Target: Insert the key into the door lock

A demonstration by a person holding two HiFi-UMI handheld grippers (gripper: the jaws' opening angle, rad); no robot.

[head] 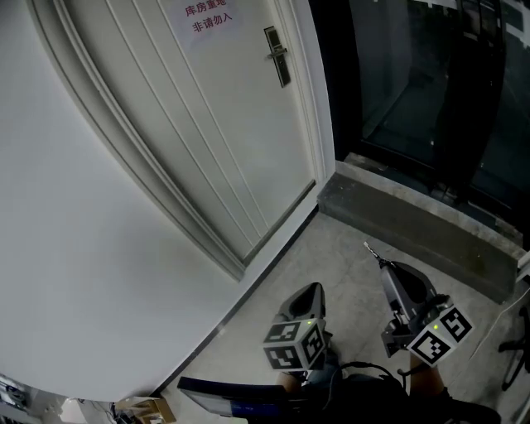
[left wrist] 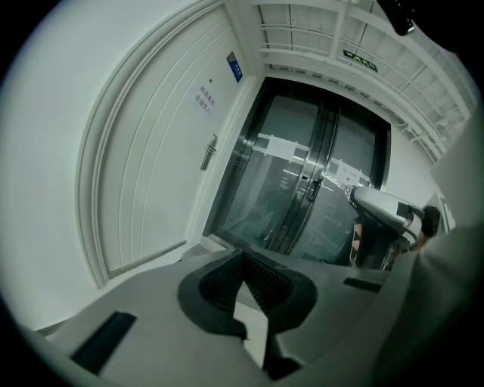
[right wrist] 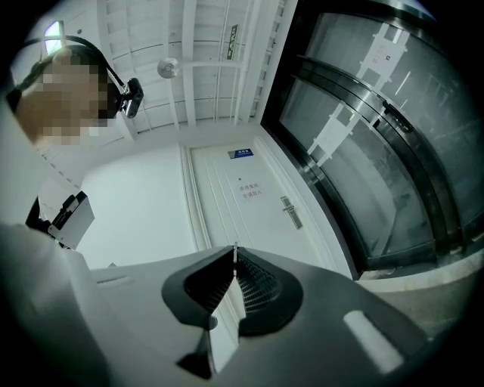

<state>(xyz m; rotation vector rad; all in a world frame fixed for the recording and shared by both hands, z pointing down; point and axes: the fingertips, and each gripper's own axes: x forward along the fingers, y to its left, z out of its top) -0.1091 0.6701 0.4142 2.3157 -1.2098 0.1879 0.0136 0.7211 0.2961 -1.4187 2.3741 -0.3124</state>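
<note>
The white door [head: 190,124] carries a dark lock plate with a lever handle [head: 277,55], far up in the head view. Low down, well short of the door, my right gripper [head: 383,263] is shut on a thin metal key [head: 370,250] that juts from its tips. In the right gripper view the key [right wrist: 235,251] shows as a sliver at the closed tips [right wrist: 235,261], and the lock [right wrist: 290,212] lies ahead to the right. My left gripper [head: 313,291] is beside it, shut and empty [left wrist: 242,255]. The left gripper view shows the lock [left wrist: 209,152] far off.
A raised concrete sill [head: 414,224] runs under dark glass doors [head: 431,91] to the right of the door. A sign with red print [head: 209,15] hangs on the door. A white wall [head: 74,248] fills the left. A cardboard box [head: 145,408] sits bottom left.
</note>
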